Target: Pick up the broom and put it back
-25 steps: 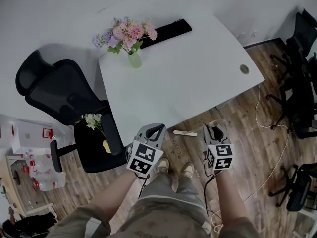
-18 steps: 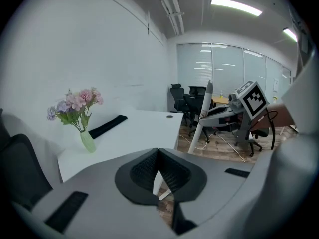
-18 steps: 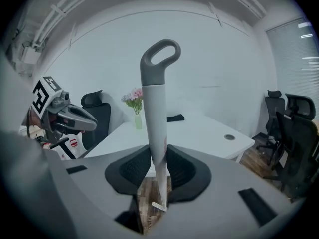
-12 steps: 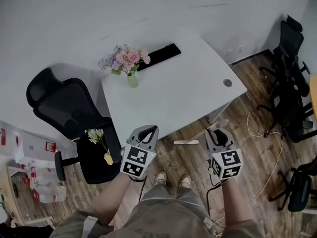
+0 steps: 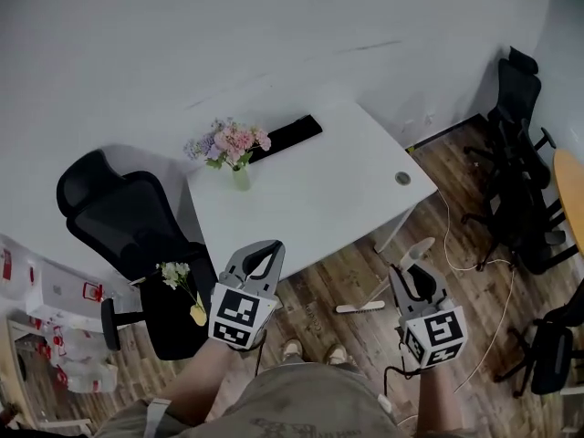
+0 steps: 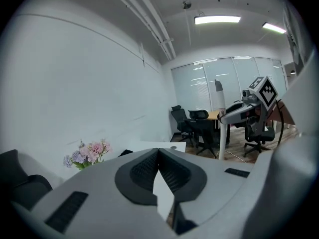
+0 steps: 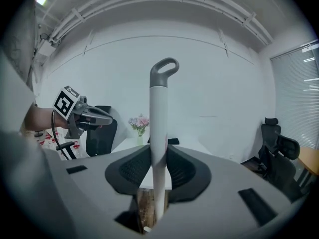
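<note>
The right gripper point(image 7: 158, 167) squeezes the broom point(image 7: 158, 111), whose long stick stands straight up with its brush down by the floor point(image 5: 474, 286), while the left gripper point(image 6: 158, 159), pinched closed, holds nothing.

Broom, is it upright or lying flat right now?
Upright: the broom stands vertical in the right gripper, shut on its white handle, grey loop uppermost.

Broom point(image 7: 158, 108): you are holding it upright, its white pole running between the pads of your right gripper point(image 7: 158, 159), which are pressing on it from both sides. A grey loop point(image 7: 165, 68) is topping the pole; the pale flat head point(image 5: 360, 307) is showing low over the wood floor point(image 5: 474, 290).
</note>
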A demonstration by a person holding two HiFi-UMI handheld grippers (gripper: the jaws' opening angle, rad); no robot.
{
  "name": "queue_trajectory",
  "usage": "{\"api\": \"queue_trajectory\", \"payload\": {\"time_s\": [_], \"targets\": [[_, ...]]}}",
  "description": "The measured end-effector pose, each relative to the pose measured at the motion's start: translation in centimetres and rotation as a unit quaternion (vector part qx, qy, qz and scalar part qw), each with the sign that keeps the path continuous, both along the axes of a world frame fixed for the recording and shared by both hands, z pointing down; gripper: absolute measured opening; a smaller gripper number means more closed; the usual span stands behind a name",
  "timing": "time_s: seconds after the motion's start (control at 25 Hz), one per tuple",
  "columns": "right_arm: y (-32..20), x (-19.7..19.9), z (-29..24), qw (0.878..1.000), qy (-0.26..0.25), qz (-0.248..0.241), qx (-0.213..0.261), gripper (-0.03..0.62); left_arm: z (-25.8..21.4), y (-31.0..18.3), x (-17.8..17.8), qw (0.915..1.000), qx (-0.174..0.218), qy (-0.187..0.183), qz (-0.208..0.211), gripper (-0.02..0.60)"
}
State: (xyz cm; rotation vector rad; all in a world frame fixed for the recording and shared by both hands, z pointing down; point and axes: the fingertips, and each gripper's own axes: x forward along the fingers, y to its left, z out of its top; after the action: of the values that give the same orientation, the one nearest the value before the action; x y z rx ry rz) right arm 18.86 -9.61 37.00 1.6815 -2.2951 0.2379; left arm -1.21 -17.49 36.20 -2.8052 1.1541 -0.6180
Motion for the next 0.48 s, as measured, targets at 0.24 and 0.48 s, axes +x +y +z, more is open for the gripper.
{"api": "queue_trajectory", "payload": {"time_s": [0.24, 0.48], "targets": [[4.3, 1.3, -1.8, 1.000, 0.002, 0.015, 0.002, 0.120, -1.3, 2.5, 0.9, 0.9997, 0.007, 0.020, 0.008, 0.017], [6.2, 2.6, -1.3, 1.000, -0.006, 0.028, -0.012, 0.120, -0.5, 3.3, 2.0, 0.9997, 0.002, 0.006, 0.022, 0.017]]}}
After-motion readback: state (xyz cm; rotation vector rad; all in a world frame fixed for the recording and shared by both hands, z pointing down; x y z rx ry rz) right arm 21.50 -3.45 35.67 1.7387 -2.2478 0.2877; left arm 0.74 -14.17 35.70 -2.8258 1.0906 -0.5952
